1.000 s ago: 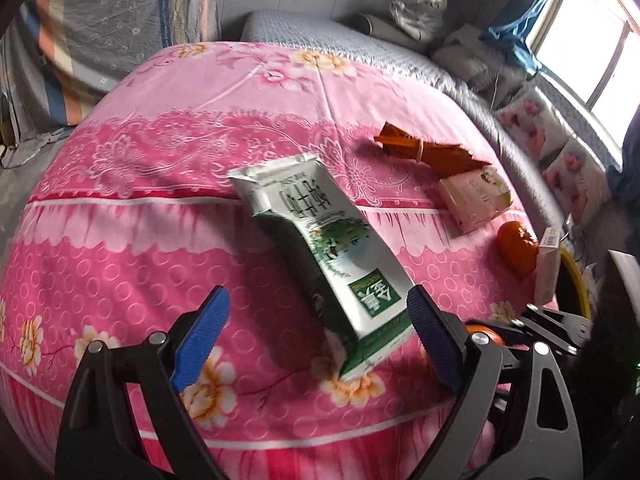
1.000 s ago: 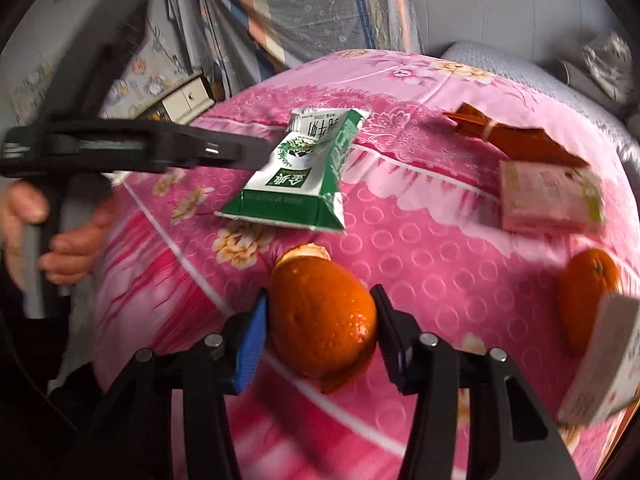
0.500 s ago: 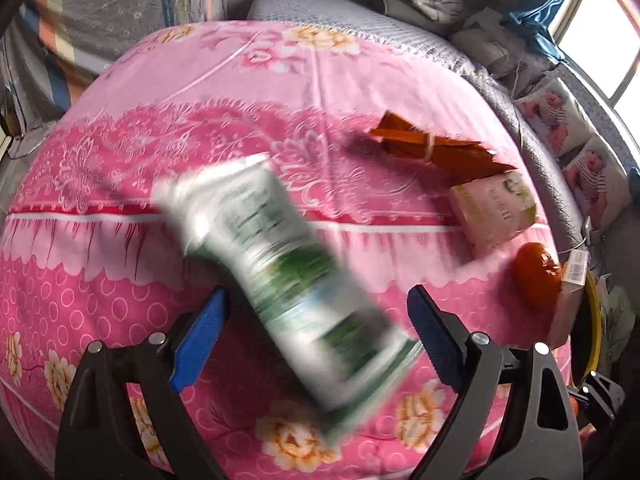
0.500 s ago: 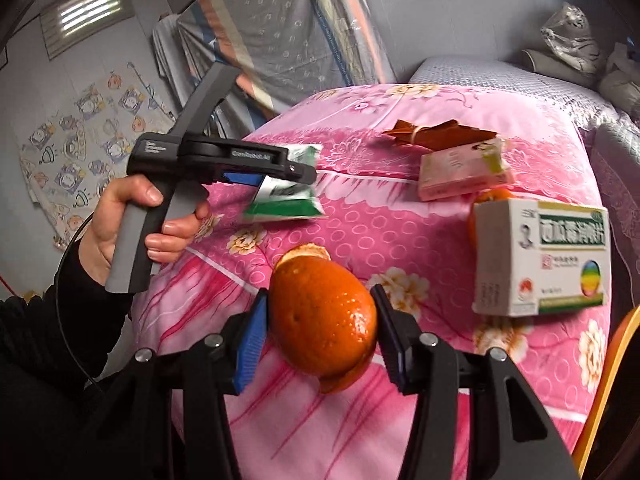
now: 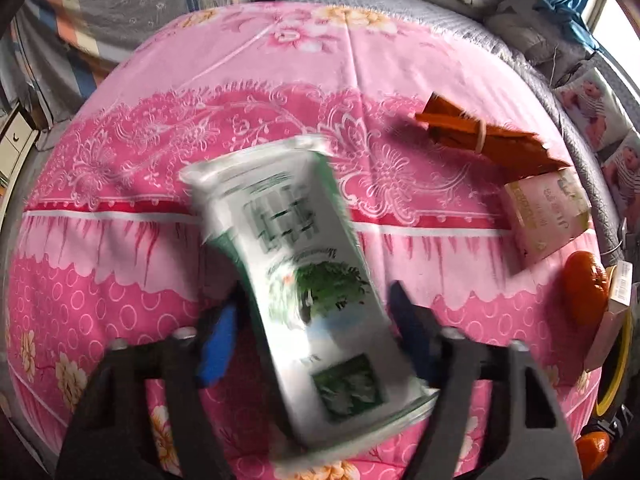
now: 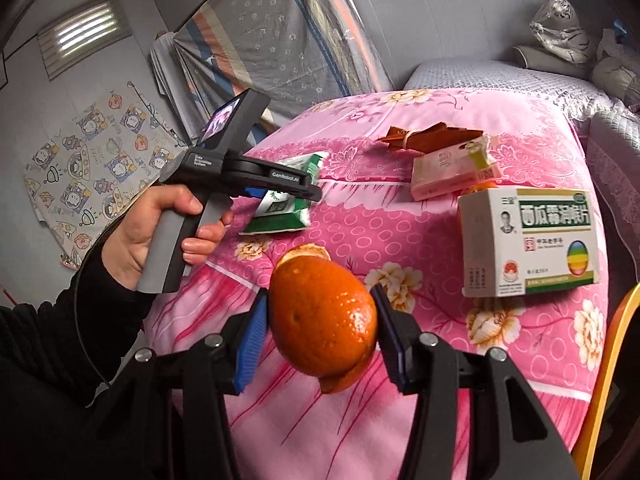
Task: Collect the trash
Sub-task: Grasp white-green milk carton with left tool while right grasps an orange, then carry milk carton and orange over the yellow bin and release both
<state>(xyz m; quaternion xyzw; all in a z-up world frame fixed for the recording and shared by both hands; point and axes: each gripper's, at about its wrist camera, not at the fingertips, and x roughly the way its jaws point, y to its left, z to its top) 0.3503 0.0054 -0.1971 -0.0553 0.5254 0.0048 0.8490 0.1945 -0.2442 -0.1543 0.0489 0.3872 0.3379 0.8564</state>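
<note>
the right claw (image 6: 318,330), low in the frame's centre, is clenched on an orange peel (image 6: 322,320). at centre left the left claw (image 5: 312,332) is closing around a blurred green-and-white milk carton (image 5: 308,280); pad contact is unclear. a medicine box (image 6: 528,240) stands right on the pink bedspread (image 6: 360,232).

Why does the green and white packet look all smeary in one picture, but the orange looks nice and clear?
In the left wrist view the packet is blurred, sitting between the closing left gripper jaws; the bedspread behind stays sharper. In the right wrist view the orange, clamped in the right gripper, looks crisp, with a bright glare spot.
</note>
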